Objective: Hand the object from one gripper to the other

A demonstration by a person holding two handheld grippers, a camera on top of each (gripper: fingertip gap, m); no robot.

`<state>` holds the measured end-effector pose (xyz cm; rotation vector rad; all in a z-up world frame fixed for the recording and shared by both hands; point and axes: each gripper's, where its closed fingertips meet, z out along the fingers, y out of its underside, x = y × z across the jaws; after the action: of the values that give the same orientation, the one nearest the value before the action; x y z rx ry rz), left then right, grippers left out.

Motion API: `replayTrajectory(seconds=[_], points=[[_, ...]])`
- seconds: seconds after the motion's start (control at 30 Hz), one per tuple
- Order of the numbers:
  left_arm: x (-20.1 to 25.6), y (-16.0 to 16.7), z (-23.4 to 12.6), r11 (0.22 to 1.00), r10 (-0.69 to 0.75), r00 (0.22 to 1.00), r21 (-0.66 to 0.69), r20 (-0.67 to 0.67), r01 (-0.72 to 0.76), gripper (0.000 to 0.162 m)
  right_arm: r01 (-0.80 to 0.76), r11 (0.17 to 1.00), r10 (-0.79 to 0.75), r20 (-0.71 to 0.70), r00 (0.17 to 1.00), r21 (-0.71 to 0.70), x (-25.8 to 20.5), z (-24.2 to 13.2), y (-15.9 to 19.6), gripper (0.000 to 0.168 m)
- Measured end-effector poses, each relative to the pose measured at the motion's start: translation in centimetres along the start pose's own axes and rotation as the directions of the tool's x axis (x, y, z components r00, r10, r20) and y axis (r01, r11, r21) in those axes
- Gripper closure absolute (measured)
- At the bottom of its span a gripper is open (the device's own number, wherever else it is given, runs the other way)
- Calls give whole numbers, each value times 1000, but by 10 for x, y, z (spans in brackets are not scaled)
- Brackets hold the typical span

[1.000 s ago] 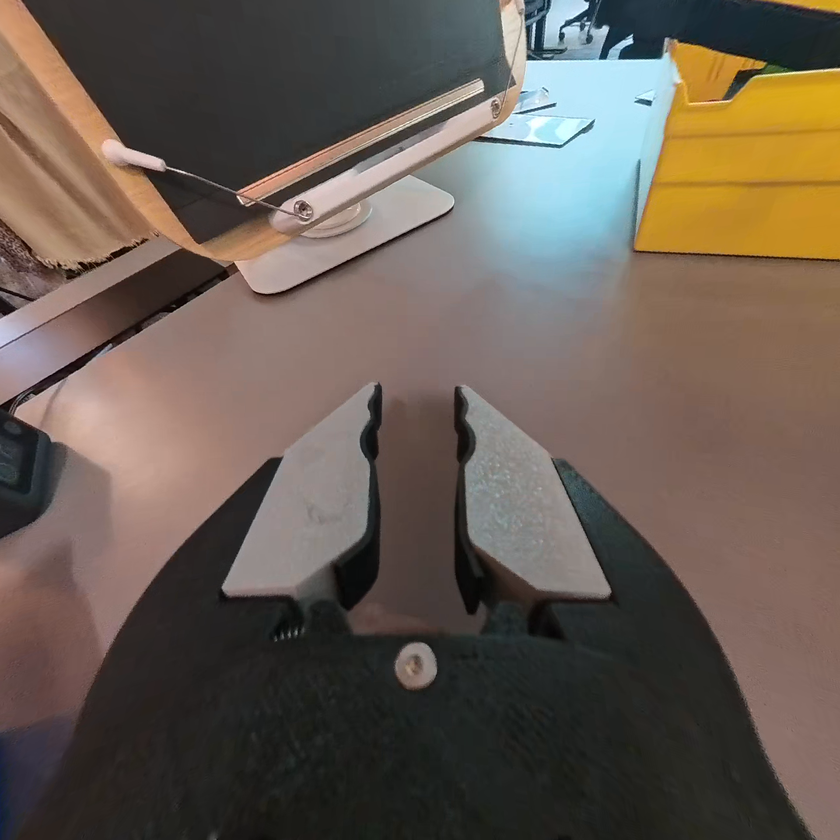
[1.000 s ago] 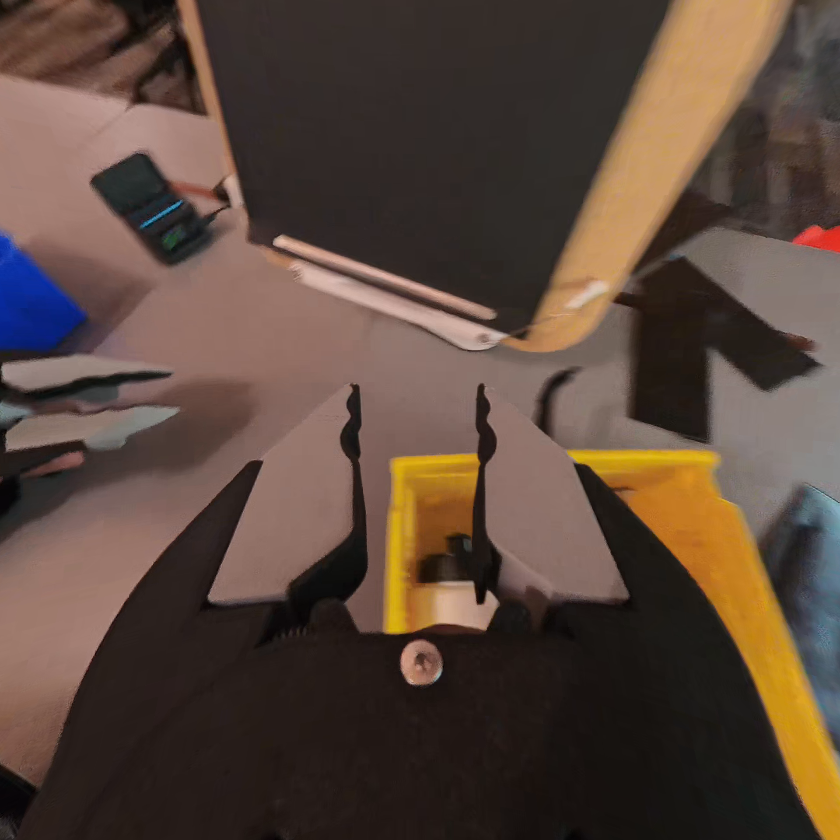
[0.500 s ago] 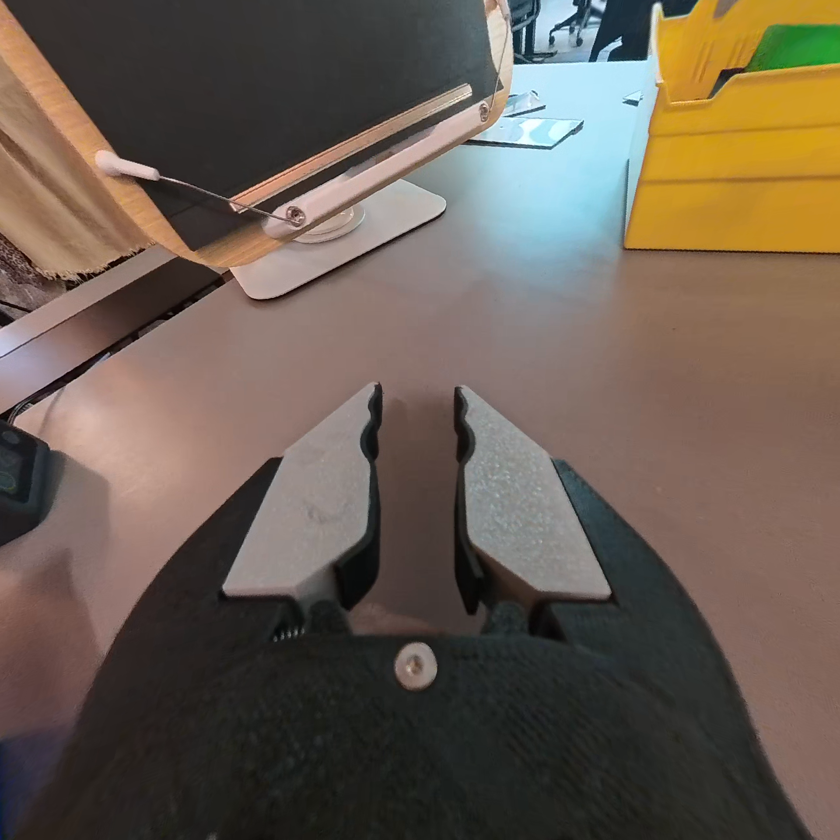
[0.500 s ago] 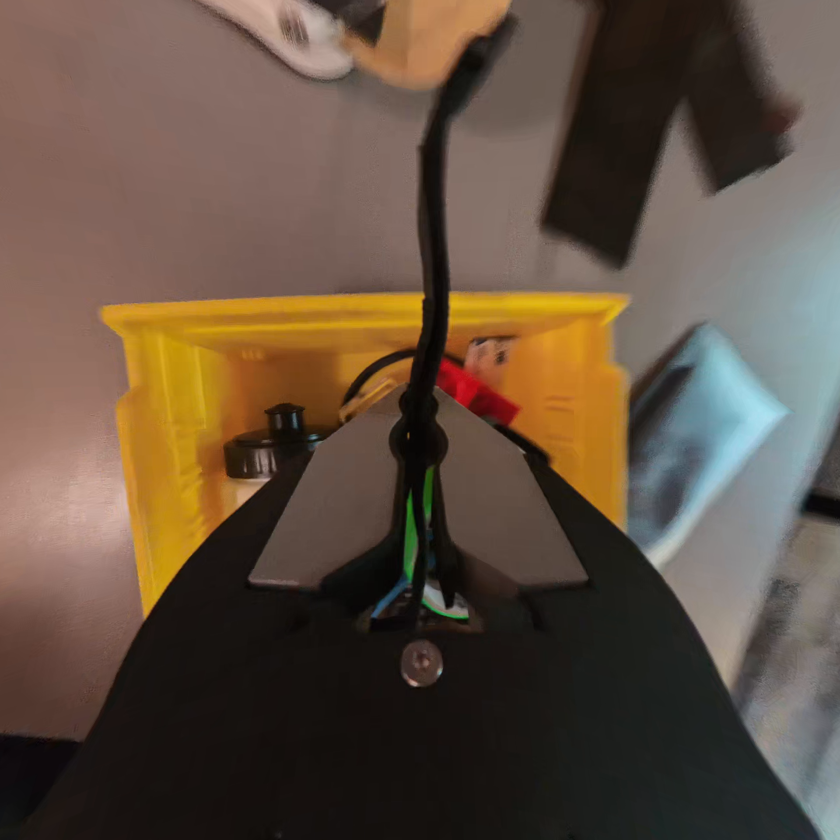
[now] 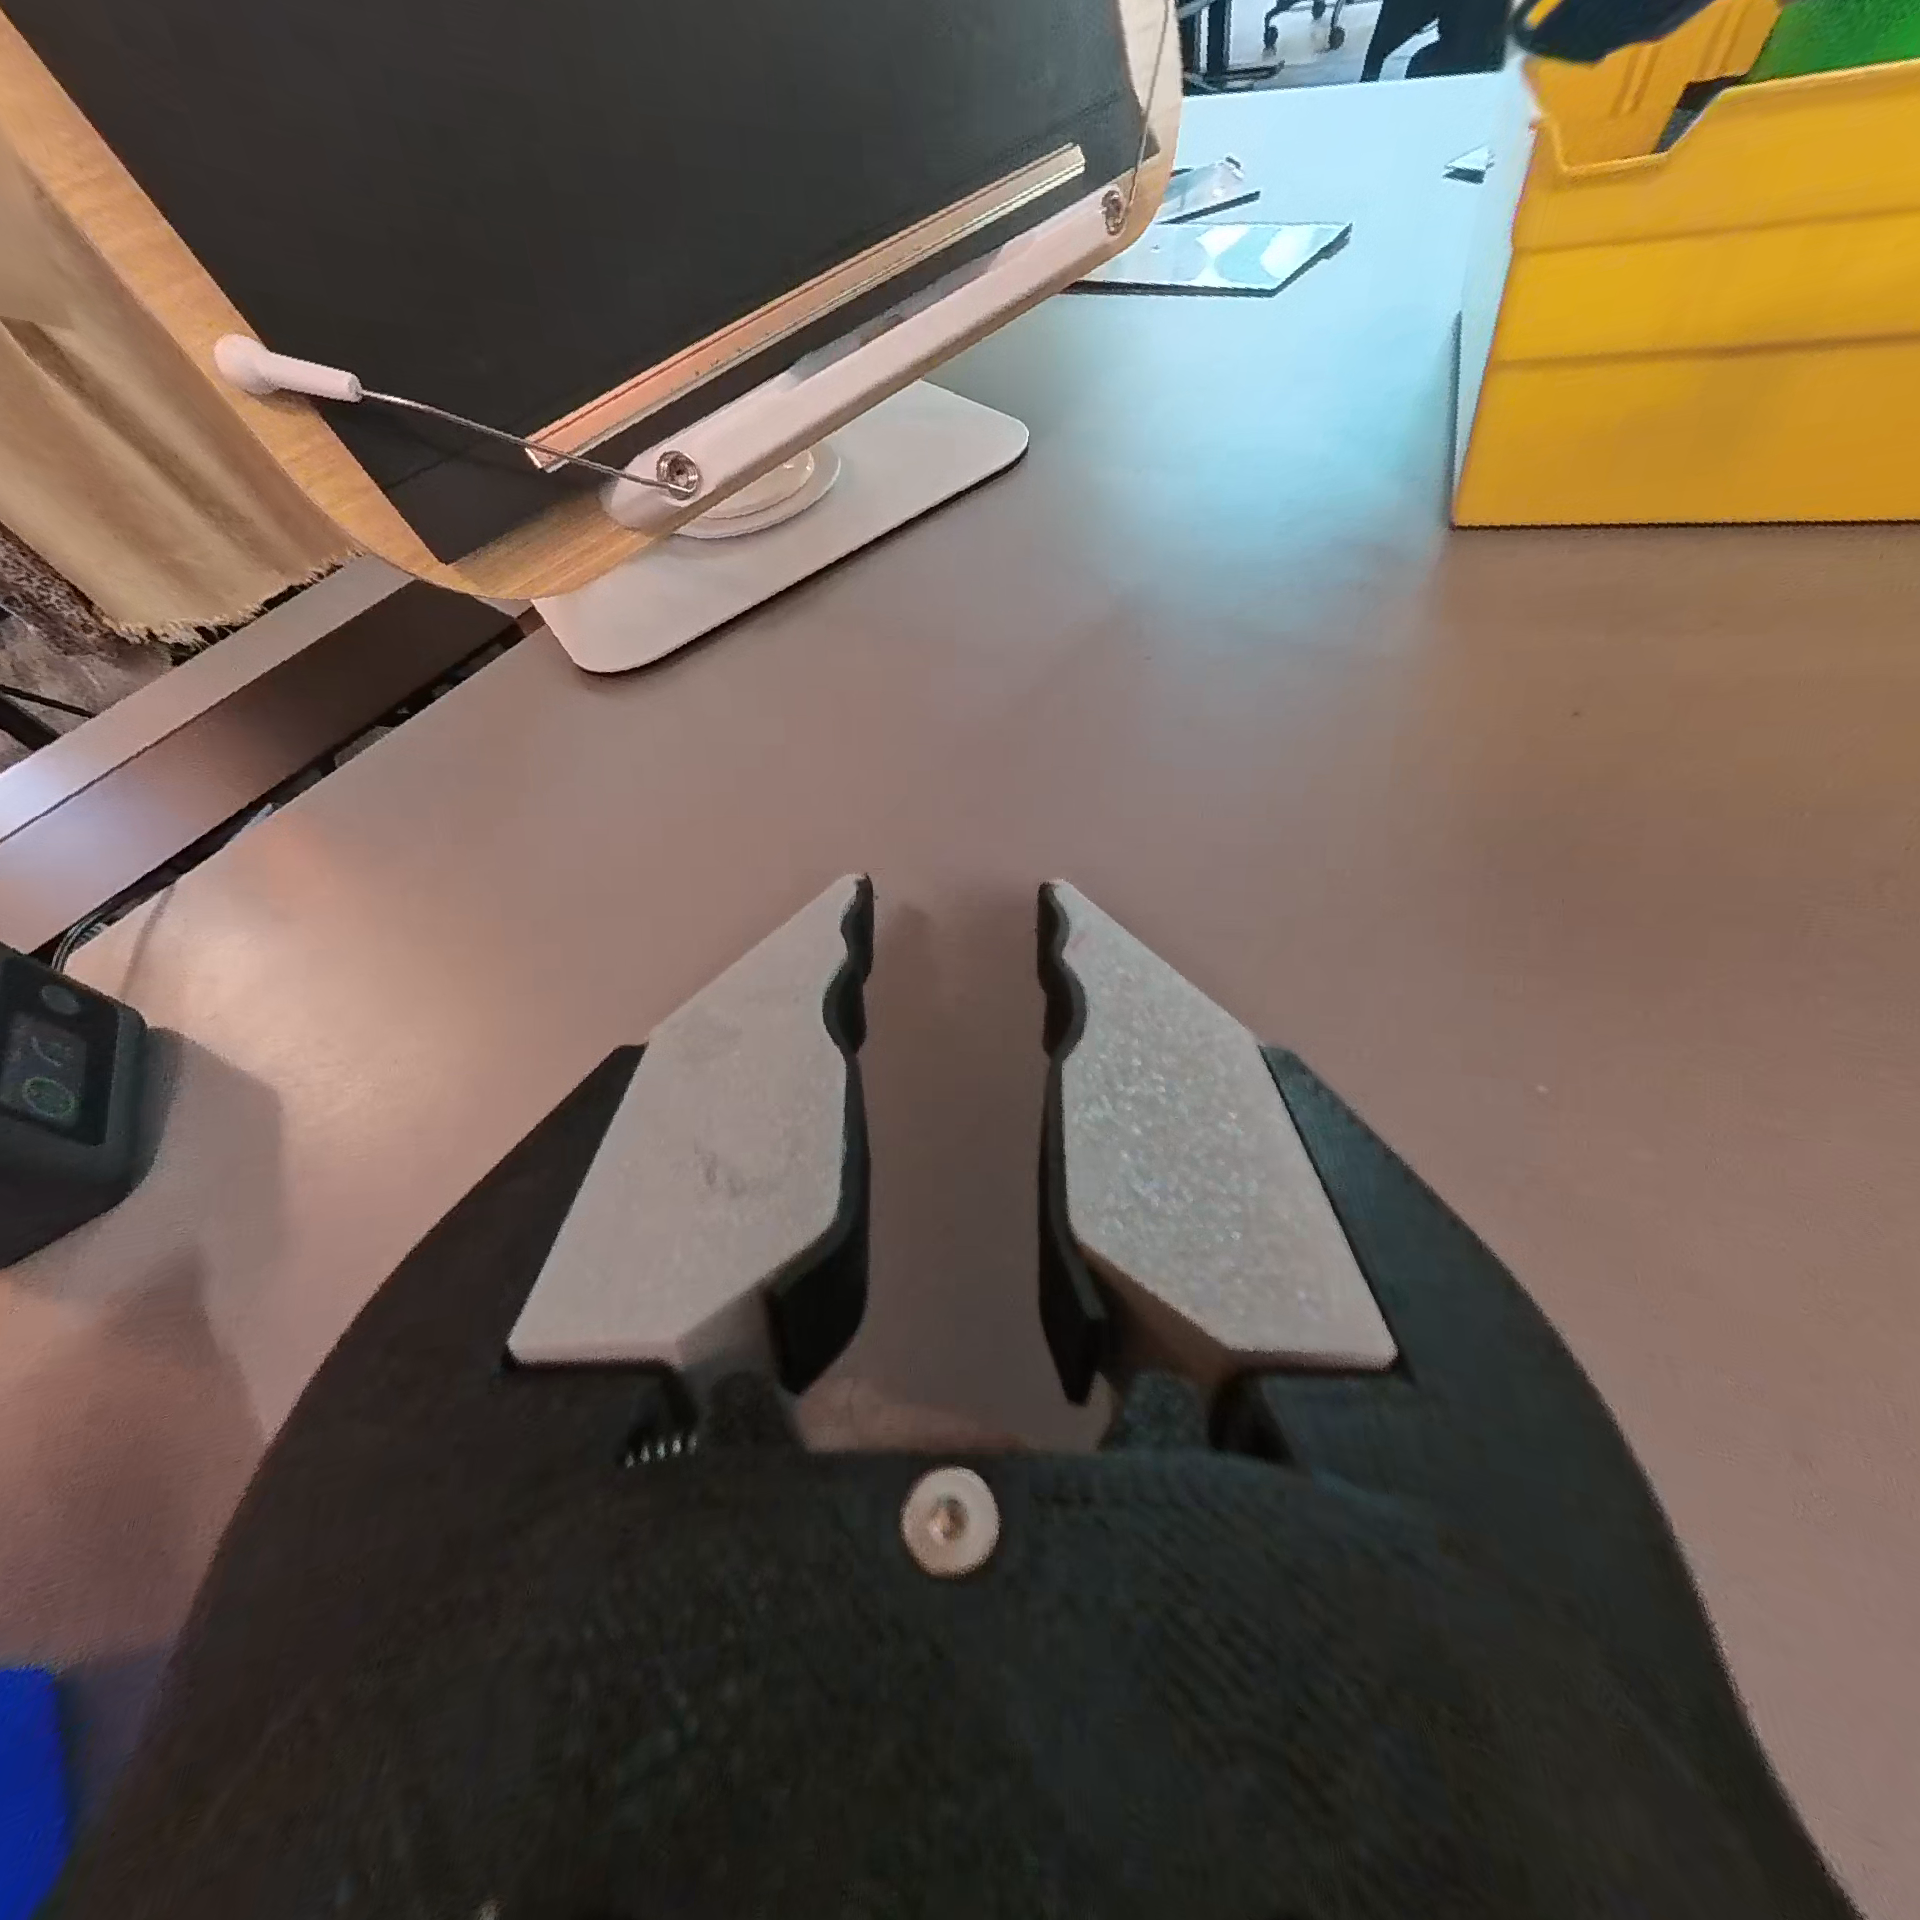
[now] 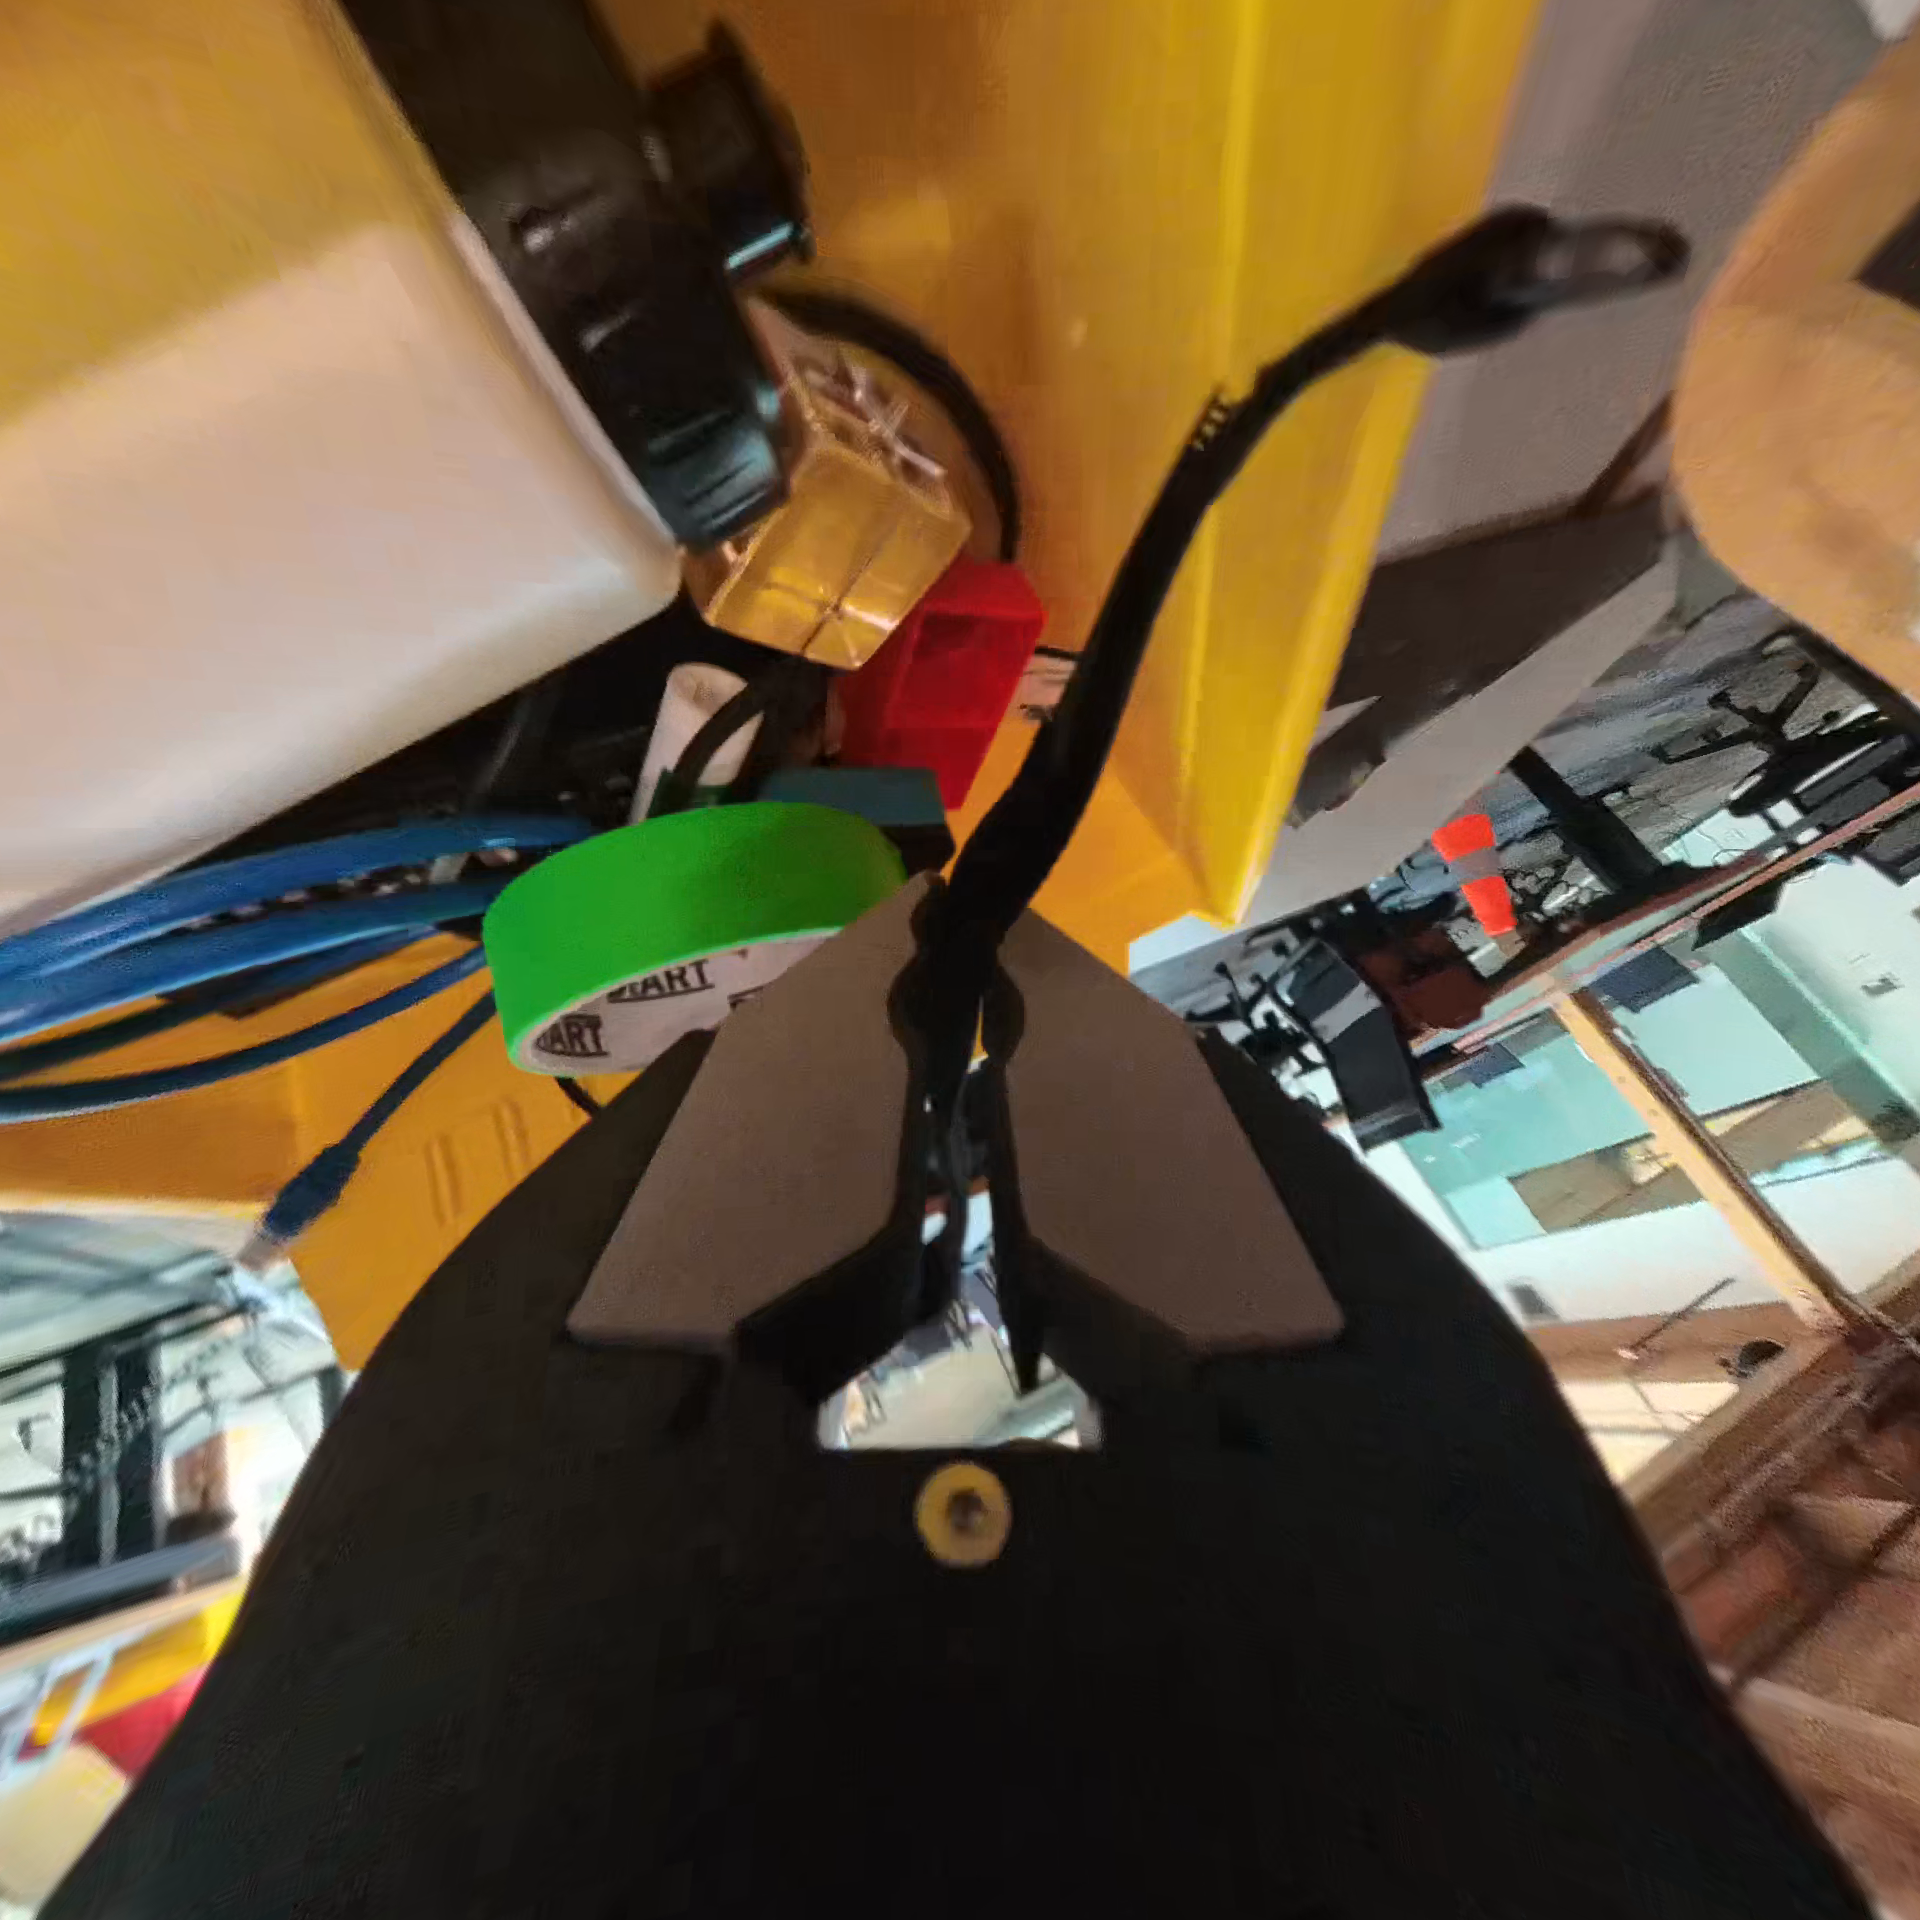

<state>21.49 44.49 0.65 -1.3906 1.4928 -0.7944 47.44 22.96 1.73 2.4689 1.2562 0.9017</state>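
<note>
In the left wrist view, the left tool hangs low over the brown worktop, its two grey fingers apart with nothing between them. A monitor on a white stand stands ahead to the left, a small black device with a lit display lies at the left edge, and a yellow bin sits well apart at the far right. In the right wrist view, the right tool is clamped on a black cable, which rises from between the fingertips and bends toward its connector end; the picture is tilted and motion-blurred. Just behind the tool lies the same yellow bin, crowded with a green tape roll, blue cables, a red block, a gold-wrapped box and a white bottle with a black cap. The risks from here seem to be these: the cable is limp, so its free end may swing and miss the waiting fingers; it is held only at the tips and might slip under a quick turn; and any length still lying in the bin, hidden here, could snag the clutter and drag something out.
</note>
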Motion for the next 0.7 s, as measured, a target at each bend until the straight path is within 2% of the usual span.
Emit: replayTrajectory(seconds=[0.07, 0.1, 0.17, 0.23, 0.37, 0.5, 0.57, 0.63, 0.7], points=[[0, 1, 1, 1000, -5, 1000, -10, -2, 5, 133, 60, 995, -62, -26, 998, -83, -1, 14, 10, 164], [0, 2, 2, 1000, -4, 1000, -16, -3, 3, 133, 48, 995, -54, -66, 996, -91, 5, 19, 10, 152], [2, 3, 2, 1000, 12, 1000, -21, -2, -12, 133, -55, 996, 46, -124, 991, -72, 17, 22, 7, 117], [4, 2, 1, 999, 34, 999, -14, -1, -34, 133, -131, 991, 131, -112, 985, 6, 22, 11, 3, 101], [4, 1, 1, 999, 38, 999, -10, 2, -38, 133, -328, 914, 366, -137, 920, 237, 48, -38, 8, 90], [2, 0, 2, 1000, 16, 1000, -8, 8, -16, 133, -487, 701, 569, 3, 822, 520, 57, -103, -3, 82], [1, 0, 1, 1000, 14, 1000, -5, 8, -14, 133, -531, 581, 615, 95, 783, 617, 57, -127, -14, 85], [1, 0, 1, 1000, 13, 1000, 1, 11, -13, 133, -593, 586, 631, 148, 761, 552, 48, -118, -9, 84], [1, -1, -1, 1000, 12, 1000, 8, 9, -12, 133, -676, 628, 681, 147, 717, 386, 39, -89, 12, 84]])
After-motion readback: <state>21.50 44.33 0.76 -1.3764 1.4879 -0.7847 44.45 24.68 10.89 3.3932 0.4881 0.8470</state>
